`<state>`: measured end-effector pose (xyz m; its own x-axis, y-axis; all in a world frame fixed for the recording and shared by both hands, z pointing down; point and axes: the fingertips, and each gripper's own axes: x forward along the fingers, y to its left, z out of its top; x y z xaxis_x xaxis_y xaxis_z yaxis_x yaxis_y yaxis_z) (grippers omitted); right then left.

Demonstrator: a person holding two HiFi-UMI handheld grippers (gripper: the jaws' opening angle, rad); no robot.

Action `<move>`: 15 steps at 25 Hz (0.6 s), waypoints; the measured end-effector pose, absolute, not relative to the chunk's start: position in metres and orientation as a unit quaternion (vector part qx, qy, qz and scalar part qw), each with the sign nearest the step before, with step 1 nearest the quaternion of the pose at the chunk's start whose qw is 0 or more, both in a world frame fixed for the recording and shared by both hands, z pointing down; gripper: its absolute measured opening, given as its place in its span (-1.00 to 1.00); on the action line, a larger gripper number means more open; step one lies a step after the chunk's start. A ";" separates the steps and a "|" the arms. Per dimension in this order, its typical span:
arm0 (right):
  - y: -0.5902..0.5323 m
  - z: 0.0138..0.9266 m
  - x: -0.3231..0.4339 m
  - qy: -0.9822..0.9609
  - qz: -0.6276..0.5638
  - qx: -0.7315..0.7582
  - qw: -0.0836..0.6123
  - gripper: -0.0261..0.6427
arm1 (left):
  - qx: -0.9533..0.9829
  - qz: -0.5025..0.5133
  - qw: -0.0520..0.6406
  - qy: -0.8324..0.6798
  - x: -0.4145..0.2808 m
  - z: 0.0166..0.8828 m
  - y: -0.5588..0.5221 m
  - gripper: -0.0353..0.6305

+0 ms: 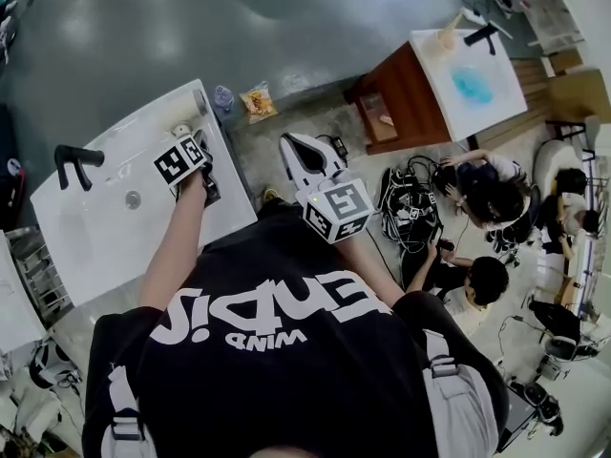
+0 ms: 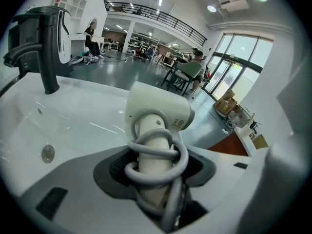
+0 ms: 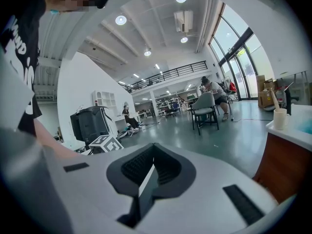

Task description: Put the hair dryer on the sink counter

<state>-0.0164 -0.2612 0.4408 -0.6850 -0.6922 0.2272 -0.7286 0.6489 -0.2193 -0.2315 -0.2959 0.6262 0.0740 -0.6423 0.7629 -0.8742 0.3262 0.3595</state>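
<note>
Head view: left hand-held gripper (image 1: 198, 172) sits over the right-hand edge strip of the white sink worktop (image 1: 105, 227), tilted down. The hair dryer is mostly hidden under it from here. Black faucet (image 1: 74, 160) is off to that gripper's left, with the basin drain (image 1: 133, 199) between the two. Right hand-held gripper (image 1: 298, 149) is held off the worktop, to the right of the left one and apart from it, over the grey floor (image 1: 286, 27).

Left gripper view: jaws are clamped on the handle of the white hair dryer (image 2: 158, 126). Grey cord (image 2: 157, 152) is coiled round the handle just ahead of the pads. The dryer head stands up beyond the jaws. Worktop surface lies ahead and below, faucet ahead-left, drain low on the left. Can't tell whether the dryer touches the worktop.

Right gripper view: jaws are together with nothing between them. The left gripper's marker cube (image 3: 106, 143) shows ahead-left.
</note>
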 end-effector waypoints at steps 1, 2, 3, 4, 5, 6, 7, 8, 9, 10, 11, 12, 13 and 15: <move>-0.261 0.440 -0.016 -0.906 0.147 0.393 0.061 -0.87 | 0.566 0.128 0.465 -0.669 -0.231 0.626 -0.296 -0.15; -0.260 0.440 -0.015 -0.906 0.147 0.393 0.061 -0.87 | 0.565 0.129 0.465 -0.669 -0.231 0.626 -0.296 -0.15; -0.260 0.440 -0.015 -0.905 0.147 0.394 0.061 -0.87 | 0.565 0.130 0.465 -0.669 -0.231 0.626 -0.296 -0.15; -0.259 0.440 -0.014 -0.905 0.147 0.394 0.061 -0.87 | 0.565 0.130 0.465 -0.669 -0.231 0.626 -0.296 -0.15; -0.259 0.440 -0.014 -0.905 0.147 0.394 0.060 -0.87 | 0.566 0.131 0.465 -0.668 -0.231 0.626 -0.295 -0.15; -0.258 0.441 -0.013 -0.905 0.148 0.394 0.060 -0.87 | 0.566 0.132 0.465 -0.668 -0.231 0.627 -0.295 -0.15; -0.258 0.441 -0.013 -0.905 0.148 0.394 0.061 -0.87 | 0.565 0.132 0.465 -0.668 -0.231 0.627 -0.295 -0.15; -0.257 0.442 -0.012 -0.905 0.148 0.394 0.061 -0.87 | 0.565 0.133 0.464 -0.669 -0.231 0.628 -0.294 -0.15; -0.257 0.442 -0.011 -0.905 0.147 0.394 0.061 -0.87 | 0.564 0.134 0.464 -0.670 -0.230 0.628 -0.294 -0.15; -0.256 0.442 -0.010 -0.905 0.147 0.394 0.061 -0.87 | 0.564 0.136 0.463 -0.670 -0.230 0.628 -0.294 -0.15; -0.256 0.441 -0.008 -0.905 0.147 0.395 0.060 -0.87 | 0.563 0.137 0.462 -0.671 -0.229 0.628 -0.294 -0.15; -0.257 0.441 -0.007 -0.905 0.147 0.395 0.060 -0.87 | 0.563 0.139 0.460 -0.672 -0.228 0.628 -0.295 -0.15; -0.257 0.441 -0.005 -0.904 0.147 0.396 0.060 -0.87 | 0.562 0.141 0.459 -0.673 -0.227 0.628 -0.295 -0.15; -0.257 0.441 -0.003 -0.904 0.148 0.396 0.061 -0.87 | 0.562 0.144 0.456 -0.675 -0.226 0.628 -0.295 -0.15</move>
<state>-0.0033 -0.2566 0.4407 -0.6781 -0.6988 0.2276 -0.7349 0.6419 -0.2189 -0.2265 -0.2954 0.6276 0.0479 -0.6278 0.7769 -0.8901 0.3261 0.3184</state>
